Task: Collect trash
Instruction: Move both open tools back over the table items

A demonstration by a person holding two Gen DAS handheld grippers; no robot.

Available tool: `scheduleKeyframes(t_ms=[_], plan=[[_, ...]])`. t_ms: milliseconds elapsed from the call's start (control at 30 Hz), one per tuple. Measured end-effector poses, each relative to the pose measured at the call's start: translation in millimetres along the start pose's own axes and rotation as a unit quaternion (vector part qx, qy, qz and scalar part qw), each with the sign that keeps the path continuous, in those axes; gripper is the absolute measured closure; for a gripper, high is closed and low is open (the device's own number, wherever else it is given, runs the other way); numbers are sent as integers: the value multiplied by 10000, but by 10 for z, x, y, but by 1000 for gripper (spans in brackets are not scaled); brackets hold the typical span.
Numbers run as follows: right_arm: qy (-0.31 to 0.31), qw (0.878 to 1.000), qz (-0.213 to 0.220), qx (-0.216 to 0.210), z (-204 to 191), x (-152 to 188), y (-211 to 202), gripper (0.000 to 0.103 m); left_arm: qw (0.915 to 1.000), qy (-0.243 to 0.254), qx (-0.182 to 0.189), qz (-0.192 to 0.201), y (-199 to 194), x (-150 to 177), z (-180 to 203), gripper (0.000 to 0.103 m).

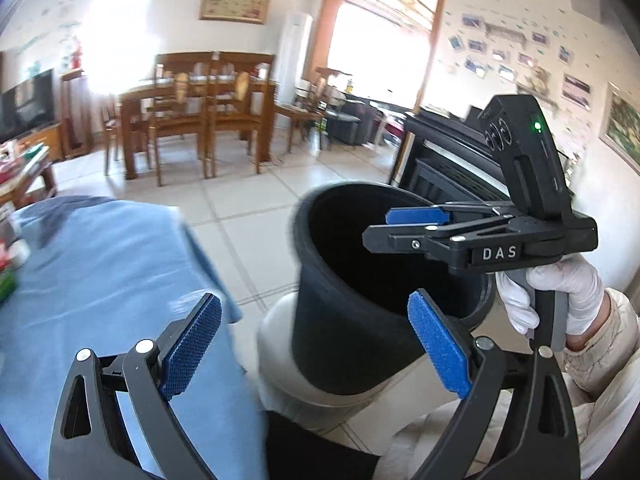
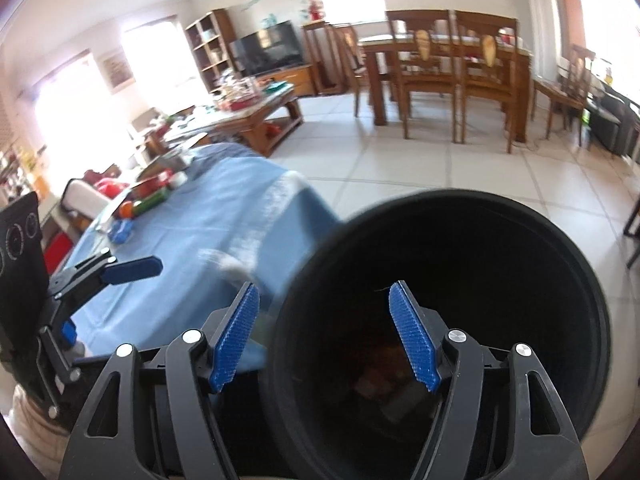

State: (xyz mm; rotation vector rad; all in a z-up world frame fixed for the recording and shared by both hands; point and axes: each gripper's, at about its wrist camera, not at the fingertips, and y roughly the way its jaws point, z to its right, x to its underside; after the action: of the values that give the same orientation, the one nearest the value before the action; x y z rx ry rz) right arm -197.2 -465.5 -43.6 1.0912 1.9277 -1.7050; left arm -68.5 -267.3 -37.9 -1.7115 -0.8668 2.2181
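**Both tongs empty beside the black bin**

The black bin (image 2: pixel 440 320) stands on the tiled floor (image 2: pixel 440 168), just beside the corner of the table draped in a blue cloth (image 2: pixel 208 232). Dim scraps lie at its bottom, too dark to identify. The right tongs (image 2: pixel 324 336) hang over the bin's mouth, 2 blue pads spread apart with nothing between them. The left tongs (image 1: pixel 316 344) are spread wide and empty too, one pad over the cloth, the other in front of the bin wall. A white-gloved hand (image 1: pixel 560 296) grips the right handle. Small packets (image 2: pixel 148 196) lie at the table's far end.
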Motion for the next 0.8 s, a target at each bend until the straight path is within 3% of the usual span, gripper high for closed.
scheduleKeyframes(t_ms=[233,300,433,567,800], plan=[[-444,9982,-107,-386,-630,-271,324,34,9971,-552,-451,272,-410,120,-472,9],[-539,9973,-111,-493,-805,-317,402,26,9954,-686,-571,335,-524,139,-598,9],[-718,9945,-164,-749,-1165,-453,590,26,9912,-932,-821,464,-751,243,-847,9],[-836,9915,-203,-977,-1522,-585,815,16,9841,-1211,-1159,591,-1003,365,-1154,9],[-988,9854,-243,-1365,-2086,-804,1223,16,9640,-1654,-1946,735,-1416,460,-1780,6]])
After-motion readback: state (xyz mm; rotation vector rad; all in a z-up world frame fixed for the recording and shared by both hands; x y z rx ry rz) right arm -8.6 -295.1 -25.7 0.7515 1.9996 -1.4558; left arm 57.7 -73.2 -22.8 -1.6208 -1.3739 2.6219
